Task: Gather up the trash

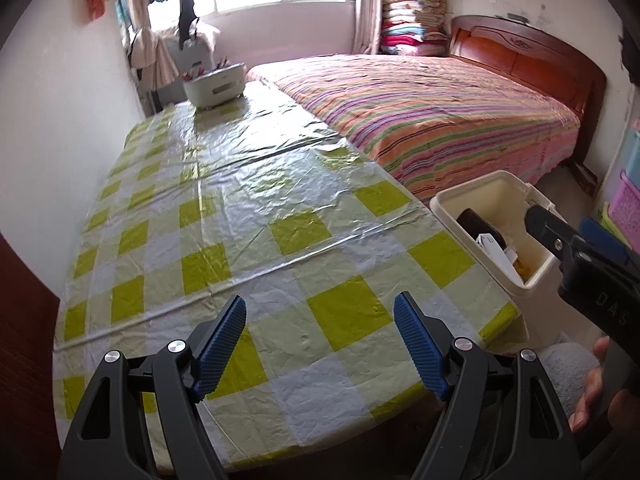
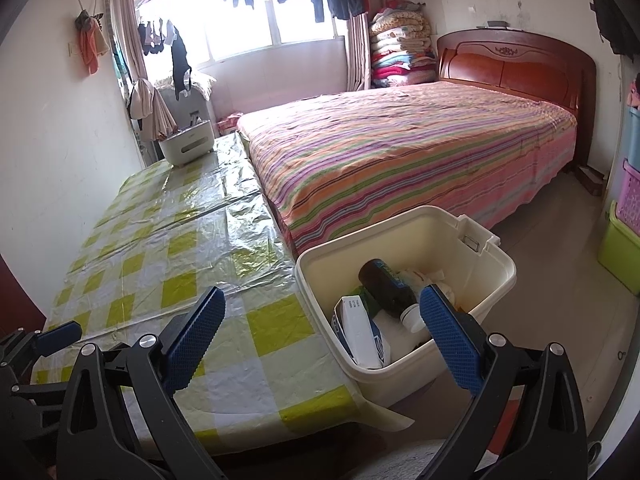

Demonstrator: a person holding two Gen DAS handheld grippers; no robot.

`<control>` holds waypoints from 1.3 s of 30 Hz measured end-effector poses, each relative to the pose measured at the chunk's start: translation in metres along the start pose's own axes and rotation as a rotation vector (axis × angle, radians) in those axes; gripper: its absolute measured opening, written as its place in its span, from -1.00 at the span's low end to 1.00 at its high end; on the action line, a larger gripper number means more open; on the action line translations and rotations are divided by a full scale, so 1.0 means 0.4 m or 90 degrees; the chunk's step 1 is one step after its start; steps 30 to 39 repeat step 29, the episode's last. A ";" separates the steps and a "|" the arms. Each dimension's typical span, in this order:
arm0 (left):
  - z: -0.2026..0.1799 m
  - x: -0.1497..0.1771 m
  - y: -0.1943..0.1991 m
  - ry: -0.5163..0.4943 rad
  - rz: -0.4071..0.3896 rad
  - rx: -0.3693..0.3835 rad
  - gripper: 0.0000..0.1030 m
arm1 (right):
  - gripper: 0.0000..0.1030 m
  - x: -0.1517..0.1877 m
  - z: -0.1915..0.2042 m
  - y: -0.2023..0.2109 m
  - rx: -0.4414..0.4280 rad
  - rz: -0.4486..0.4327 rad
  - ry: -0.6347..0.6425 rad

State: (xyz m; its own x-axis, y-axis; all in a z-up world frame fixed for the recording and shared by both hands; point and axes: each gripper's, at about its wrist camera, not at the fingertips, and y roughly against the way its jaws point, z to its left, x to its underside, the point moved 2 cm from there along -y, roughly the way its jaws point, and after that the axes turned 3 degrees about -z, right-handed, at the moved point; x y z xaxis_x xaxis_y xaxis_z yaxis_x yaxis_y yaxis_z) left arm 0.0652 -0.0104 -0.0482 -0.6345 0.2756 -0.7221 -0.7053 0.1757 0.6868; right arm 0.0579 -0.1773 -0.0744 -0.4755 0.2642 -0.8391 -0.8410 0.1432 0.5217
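A cream plastic bin (image 2: 472,240) stands on the floor at the table's right edge; it also shows in the left wrist view (image 1: 468,200). Inside lie a dark bottle (image 2: 384,284) with a white cap, a white carton (image 2: 360,332) and crumpled paper. My right gripper (image 2: 320,300) is open and empty, hanging above the bin's near rim and the table corner. My left gripper (image 1: 320,308) is open and empty above the near part of the green-checked tablecloth (image 1: 248,208). The right gripper's body (image 1: 576,256) shows at the right of the left wrist view.
A white box with small items (image 1: 216,84) stands at the table's far end. A bed with a striped cover (image 2: 400,156) lies along the table's right side. Coloured plastic crates (image 2: 624,220) are stacked at the far right wall.
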 end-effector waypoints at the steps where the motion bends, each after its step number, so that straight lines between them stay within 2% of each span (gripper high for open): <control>1: -0.008 -0.002 0.003 -0.007 -0.004 0.000 0.45 | 0.87 0.000 0.000 0.000 0.000 0.000 0.000; 5: -0.035 -0.008 0.010 -0.025 -0.010 0.014 0.46 | 0.87 0.001 -0.001 0.004 0.001 -0.001 0.000; 7: -0.042 -0.009 0.011 -0.029 -0.007 0.014 0.64 | 0.87 0.002 -0.002 0.005 0.002 -0.001 -0.002; 11: -0.043 -0.013 0.017 -0.007 -0.015 0.043 0.66 | 0.87 0.007 -0.016 0.008 0.003 0.001 -0.012; 14: -0.042 -0.016 0.032 0.003 -0.046 0.075 0.66 | 0.87 0.011 -0.022 0.006 0.004 0.004 -0.019; 21: -0.065 -0.014 0.024 -0.021 -0.045 0.027 0.66 | 0.87 0.009 -0.029 0.010 0.004 0.002 -0.028; 26: -0.054 -0.012 0.007 -0.013 -0.015 0.021 0.66 | 0.87 0.011 -0.034 0.012 0.004 0.002 -0.031; 39: -0.055 -0.008 0.011 -0.017 -0.021 0.014 0.66 | 0.87 0.013 -0.036 0.012 0.005 0.003 -0.031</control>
